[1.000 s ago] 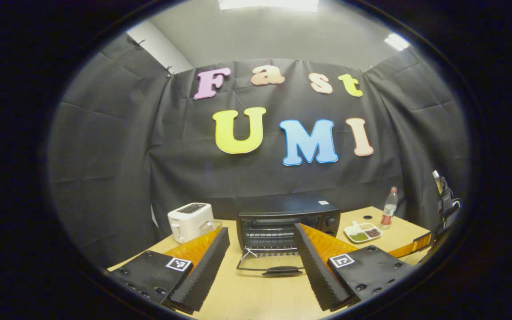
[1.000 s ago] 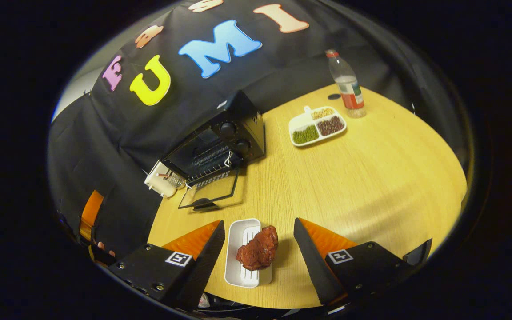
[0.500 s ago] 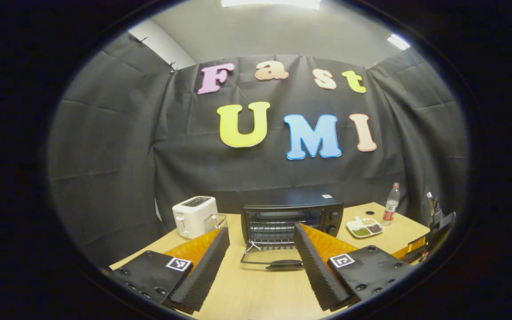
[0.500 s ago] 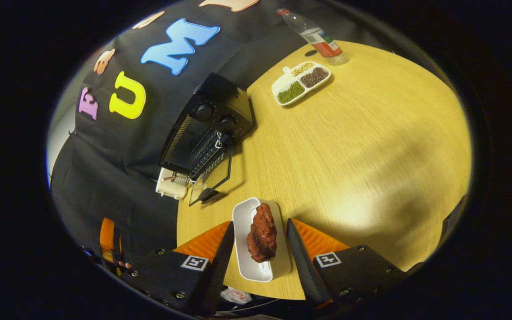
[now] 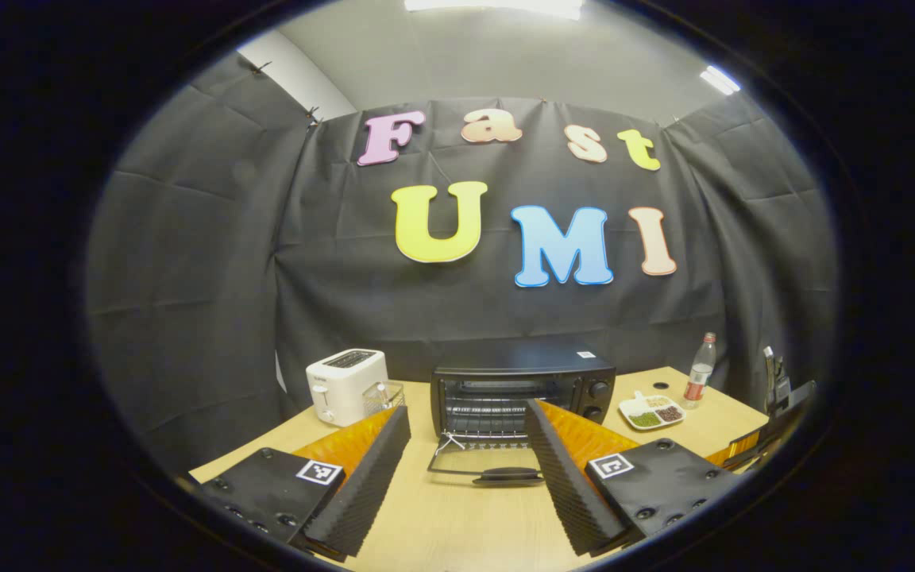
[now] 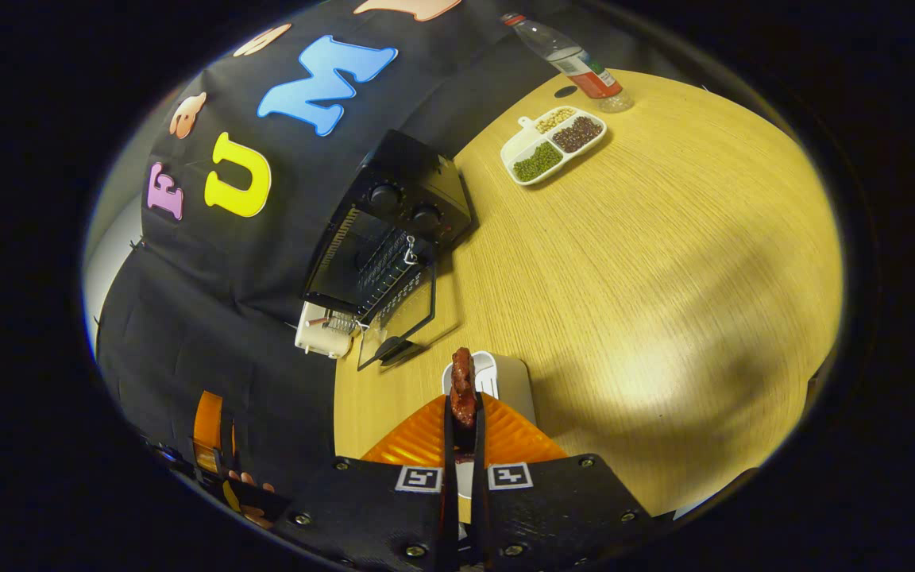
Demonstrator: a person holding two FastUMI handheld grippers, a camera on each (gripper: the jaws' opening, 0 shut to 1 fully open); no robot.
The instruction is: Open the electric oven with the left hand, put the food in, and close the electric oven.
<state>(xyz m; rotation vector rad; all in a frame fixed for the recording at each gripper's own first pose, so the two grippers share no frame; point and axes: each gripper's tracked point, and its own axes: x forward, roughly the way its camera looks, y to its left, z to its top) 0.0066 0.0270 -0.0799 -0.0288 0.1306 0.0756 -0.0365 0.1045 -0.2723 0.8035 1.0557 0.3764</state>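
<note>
Right gripper is clamped tight on the dark red piece of meat, just above the white tray on the near edge of the table; left gripper hangs with its fingers wide apart, holding nothing, facing the oven. With the oven's glass door lying flat, a low carry could catch its rim. Held so thinly at one end, the meat may slip out on the way.
</note>
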